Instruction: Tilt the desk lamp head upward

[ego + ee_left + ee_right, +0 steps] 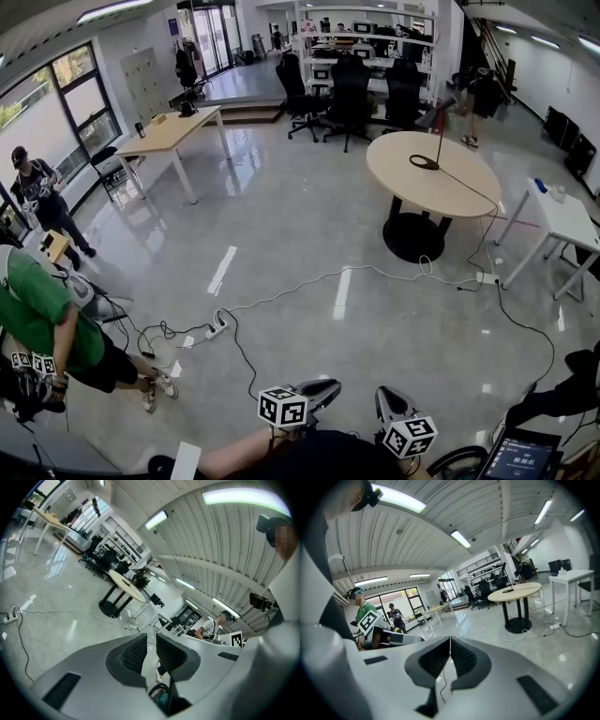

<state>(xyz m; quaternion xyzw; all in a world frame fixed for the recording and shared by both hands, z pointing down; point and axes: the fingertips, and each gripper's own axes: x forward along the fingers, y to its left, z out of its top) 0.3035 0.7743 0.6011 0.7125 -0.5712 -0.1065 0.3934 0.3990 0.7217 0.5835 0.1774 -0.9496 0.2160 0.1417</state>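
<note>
The black desk lamp [429, 150] stands far off on the round beige table [459, 192]: a ring base, a thin upright stem and a small head at the top. The right gripper view shows the desk lamp [507, 578] small on the same table [525, 590]. Both grippers sit at the bottom of the head view, several metres short of the table. My left gripper [328, 385] is shut on nothing, its jaws [151, 644] nearly touching. My right gripper [385, 395] is also shut and empty, its pads meeting [450, 643].
White cables and a power strip [217, 328] trail across the shiny floor between me and the table. A white table [562, 220] stands at the right and a wooden table [173, 131] at the back left. Office chairs [349, 94] stand behind. A person in green [37, 309] stands at my left.
</note>
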